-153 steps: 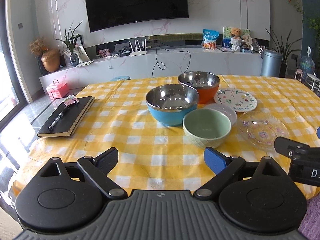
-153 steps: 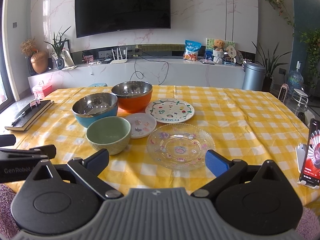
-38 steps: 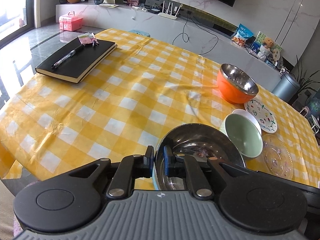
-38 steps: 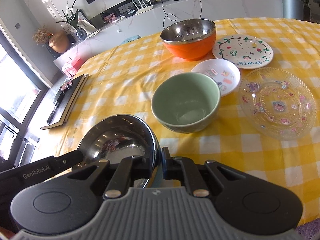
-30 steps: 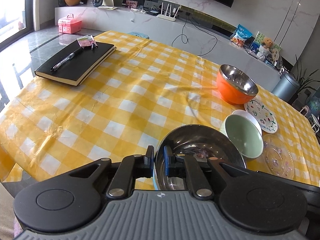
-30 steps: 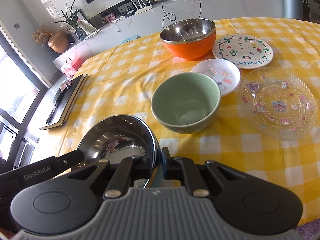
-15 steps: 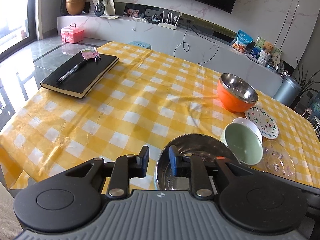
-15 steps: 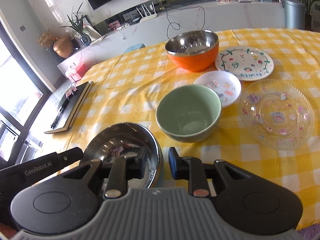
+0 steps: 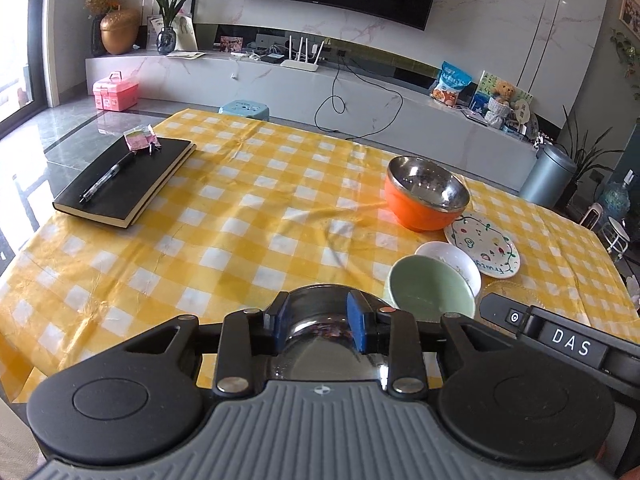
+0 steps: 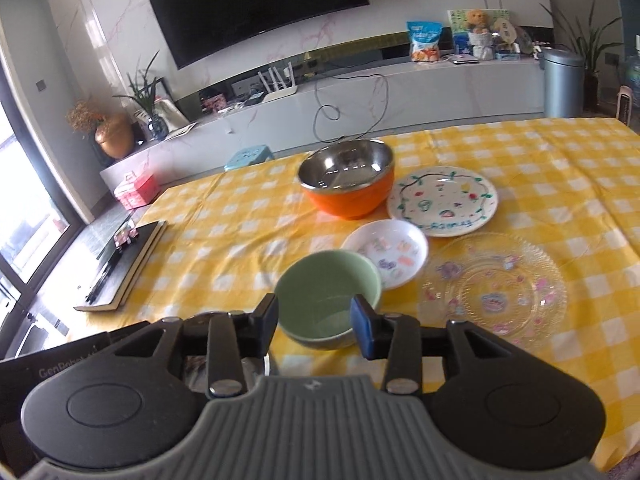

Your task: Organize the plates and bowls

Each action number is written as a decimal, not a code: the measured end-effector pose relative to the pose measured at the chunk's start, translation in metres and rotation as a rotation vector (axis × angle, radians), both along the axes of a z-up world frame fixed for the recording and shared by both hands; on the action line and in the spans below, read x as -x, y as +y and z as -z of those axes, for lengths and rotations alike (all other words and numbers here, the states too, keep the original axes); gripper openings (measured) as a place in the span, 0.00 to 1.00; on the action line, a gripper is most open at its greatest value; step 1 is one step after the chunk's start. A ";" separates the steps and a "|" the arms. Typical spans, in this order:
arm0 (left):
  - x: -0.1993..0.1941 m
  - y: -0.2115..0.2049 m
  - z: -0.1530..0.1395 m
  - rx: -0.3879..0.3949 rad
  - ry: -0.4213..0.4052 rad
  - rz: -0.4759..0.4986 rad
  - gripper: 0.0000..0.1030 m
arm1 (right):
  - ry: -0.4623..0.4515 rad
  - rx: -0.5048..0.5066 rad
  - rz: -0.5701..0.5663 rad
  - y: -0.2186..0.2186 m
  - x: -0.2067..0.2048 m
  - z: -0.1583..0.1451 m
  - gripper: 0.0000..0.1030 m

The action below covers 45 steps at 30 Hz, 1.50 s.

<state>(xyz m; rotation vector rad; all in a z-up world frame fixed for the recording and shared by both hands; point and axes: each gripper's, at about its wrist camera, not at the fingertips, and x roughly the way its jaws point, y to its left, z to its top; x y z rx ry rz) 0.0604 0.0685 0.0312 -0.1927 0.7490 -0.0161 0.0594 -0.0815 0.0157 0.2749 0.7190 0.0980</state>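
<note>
The blue bowl with a steel inside point(image 9: 312, 296) sits on the yellow checked tablecloth point(image 9: 240, 240) near the front edge. My left gripper point(image 9: 318, 322) hovers over its near rim with jaws opening; the pads stand apart from the rim. My right gripper point(image 10: 314, 320) is also opening, and its pads touch nothing. From the right wrist view the steel bowl point(image 10: 256, 368) is mostly hidden under that gripper's left finger. Just ahead stands the green bowl point(image 10: 326, 300). Farther back stands the orange bowl point(image 10: 348, 184).
Beside the green bowl lie a small white dish point(image 10: 386, 252), a painted plate point(image 10: 442, 200) and a clear glass plate point(image 10: 496, 288). A black notebook with a pen point(image 9: 124, 176) rests at the table's left edge. The other gripper's body point(image 9: 560, 340) is close on the right.
Both grippers were shut on the steel bowl's rim; their jaws have since spread off it. Both have risen and drawn back, so more of the room shows.
</note>
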 end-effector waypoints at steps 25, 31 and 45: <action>-0.089 -0.051 -0.027 -0.045 -0.026 0.201 0.35 | -0.027 0.035 0.110 -0.055 -0.062 -0.009 0.52; -0.128 -0.055 -0.022 -0.002 0.024 0.229 0.35 | -0.002 0.018 0.125 -0.066 -0.100 -0.007 0.51; -0.221 -0.058 0.027 -0.012 0.142 0.158 0.35 | 0.098 0.028 0.129 -0.055 -0.193 0.020 0.47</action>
